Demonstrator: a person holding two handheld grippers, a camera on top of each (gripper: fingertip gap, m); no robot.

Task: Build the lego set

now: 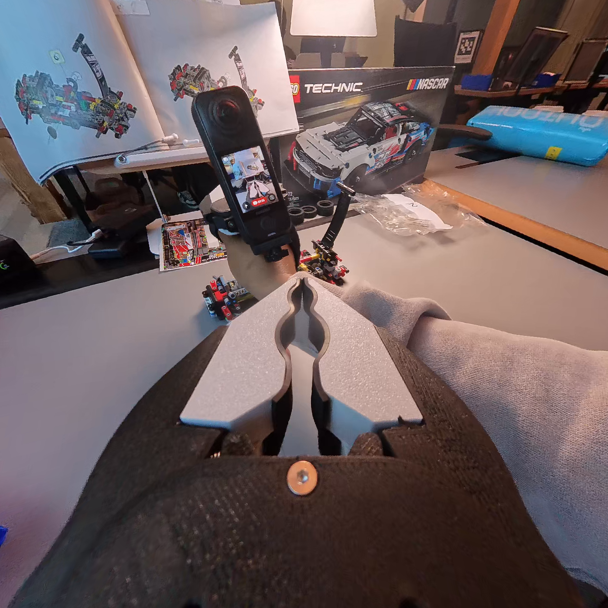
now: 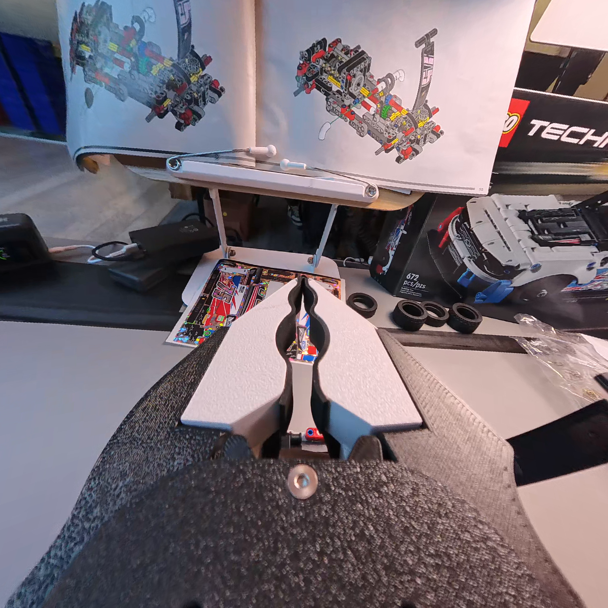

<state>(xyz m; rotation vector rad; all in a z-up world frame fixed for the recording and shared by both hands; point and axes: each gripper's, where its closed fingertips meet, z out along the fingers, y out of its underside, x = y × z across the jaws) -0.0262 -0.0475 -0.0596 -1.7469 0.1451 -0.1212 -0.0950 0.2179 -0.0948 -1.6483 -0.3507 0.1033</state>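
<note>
Looks like an office-style workroom: grey desk (image 1: 98, 345), shelving (image 1: 526, 88) behind the set box (image 1: 368, 131), chargers left of it.

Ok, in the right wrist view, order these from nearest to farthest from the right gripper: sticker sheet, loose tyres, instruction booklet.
From the right gripper:
1. Sticker sheet, directly under the tips.
2. Loose tyres, right, on the table.
3. Instruction booklet, raised on the stand behind.

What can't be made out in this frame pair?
- Left wrist view: the middle of the lego chassis is hidden by the hand and camera.
- Left wrist view: the sticker sheet is partly behind that camera.
- Right wrist view: small parts under the shut right tongs are mostly covered.
- Right wrist view: the box is cut off by the right edge.
</note>
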